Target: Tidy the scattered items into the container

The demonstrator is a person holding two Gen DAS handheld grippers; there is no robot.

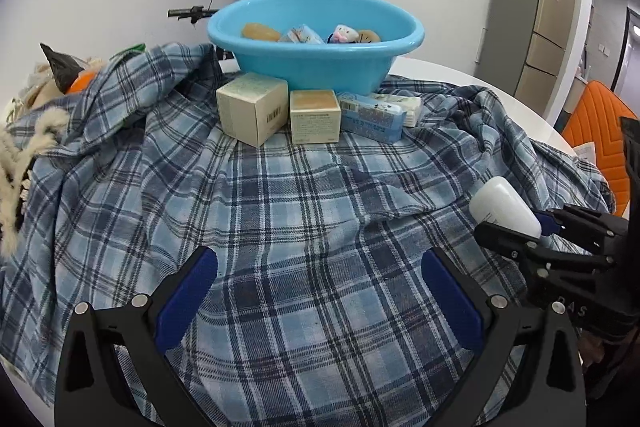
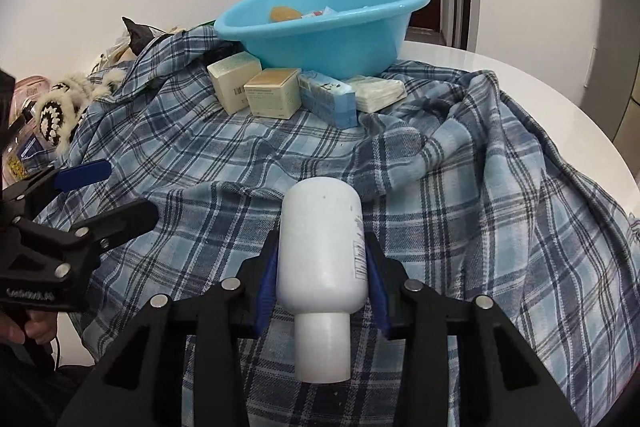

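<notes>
A blue plastic basin (image 1: 316,63) (image 2: 324,39) stands at the far side of the table on a blue plaid cloth (image 1: 300,227) and holds several small items. In front of it lie a pale green box (image 1: 250,109) (image 2: 234,83), a tan box (image 1: 314,117) (image 2: 274,93), a blue packet (image 1: 370,117) (image 2: 330,99) and a white tissue pack (image 1: 406,107) (image 2: 378,93). My right gripper (image 2: 322,267) is shut on a white bottle (image 2: 322,239) (image 1: 504,207), held above the cloth. My left gripper (image 1: 320,275) (image 2: 104,191) is open and empty over the cloth.
A heap of fuzzy cream fabric and bags (image 1: 24,131) (image 2: 60,111) lies at the table's left. The white table edge (image 2: 560,115) shows at the right. An orange chair (image 1: 600,131) stands beyond the right edge.
</notes>
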